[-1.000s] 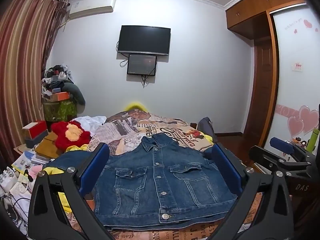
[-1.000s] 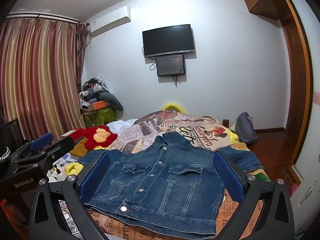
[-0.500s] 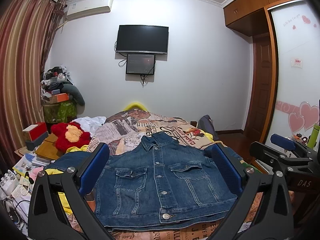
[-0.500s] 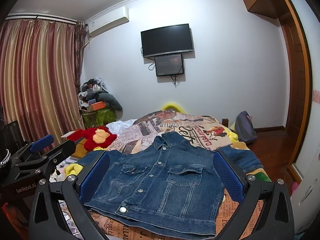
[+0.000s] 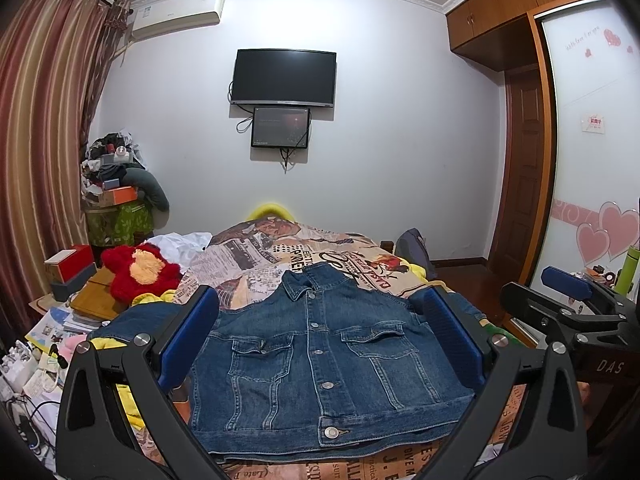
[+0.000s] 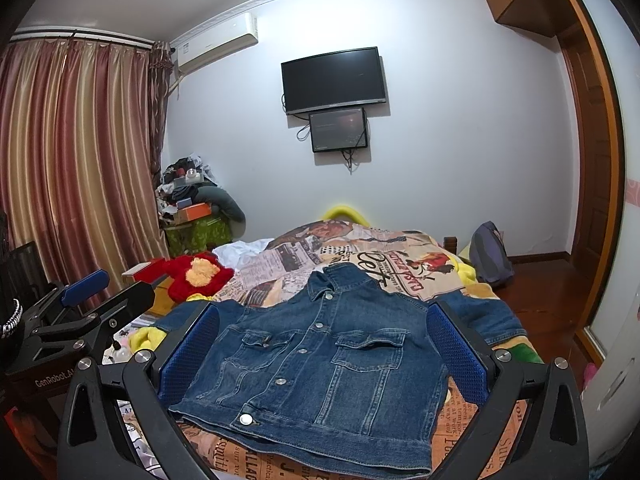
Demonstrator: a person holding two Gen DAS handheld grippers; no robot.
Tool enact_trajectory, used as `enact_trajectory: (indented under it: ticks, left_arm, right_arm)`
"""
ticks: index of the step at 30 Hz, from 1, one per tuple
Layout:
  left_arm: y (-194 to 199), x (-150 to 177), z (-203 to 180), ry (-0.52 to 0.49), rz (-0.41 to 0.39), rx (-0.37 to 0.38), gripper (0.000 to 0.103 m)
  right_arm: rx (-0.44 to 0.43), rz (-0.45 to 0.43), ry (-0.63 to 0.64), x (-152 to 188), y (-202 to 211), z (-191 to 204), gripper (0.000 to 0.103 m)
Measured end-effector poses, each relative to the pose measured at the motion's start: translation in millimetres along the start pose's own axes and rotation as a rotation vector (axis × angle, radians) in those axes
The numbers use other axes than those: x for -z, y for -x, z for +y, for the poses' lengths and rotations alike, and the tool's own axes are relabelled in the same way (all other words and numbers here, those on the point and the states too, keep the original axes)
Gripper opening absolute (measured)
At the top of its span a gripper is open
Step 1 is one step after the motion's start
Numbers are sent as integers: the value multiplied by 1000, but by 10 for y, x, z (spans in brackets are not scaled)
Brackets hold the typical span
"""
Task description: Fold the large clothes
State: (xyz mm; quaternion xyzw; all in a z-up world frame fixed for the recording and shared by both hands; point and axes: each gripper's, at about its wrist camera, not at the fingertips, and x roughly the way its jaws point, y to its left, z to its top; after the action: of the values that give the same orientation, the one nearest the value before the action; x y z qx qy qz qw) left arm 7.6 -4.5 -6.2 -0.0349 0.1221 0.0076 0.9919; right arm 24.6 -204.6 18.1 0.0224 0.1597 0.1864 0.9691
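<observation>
A blue denim jacket [image 5: 320, 360] lies flat and buttoned, front up, on a bed with a newspaper-print cover [image 5: 280, 256]; its collar points away from me and its sleeves spread to both sides. My left gripper [image 5: 320, 336] hangs open above the near hem, blue pads wide apart and holding nothing. In the right wrist view the same jacket [image 6: 320, 364] lies below my right gripper [image 6: 324, 344], which is also open and empty. Each gripper shows at the edge of the other's view: the right gripper [image 5: 568, 300] and the left gripper [image 6: 92, 304].
A red and yellow plush toy [image 5: 140, 272] and white cloth lie at the bed's left. Boxes, books and cables clutter the left floor [image 5: 60, 320]. A grey bag [image 6: 490, 256] leans by the bed's right side. A wardrobe [image 5: 592, 200] stands on the right.
Both grippers have risen and tilted slightly, so the jacket sits a little lower in each view. The jacket has not moved and both grippers stay open.
</observation>
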Motion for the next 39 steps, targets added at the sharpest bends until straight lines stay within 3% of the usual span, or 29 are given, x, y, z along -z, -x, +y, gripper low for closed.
enact_trajectory:
  ticks: [39]
  left_arm:
    - [-51,2,68,11,6,-9,103]
  right_arm:
    - [3,0,4,15,2,20,103]
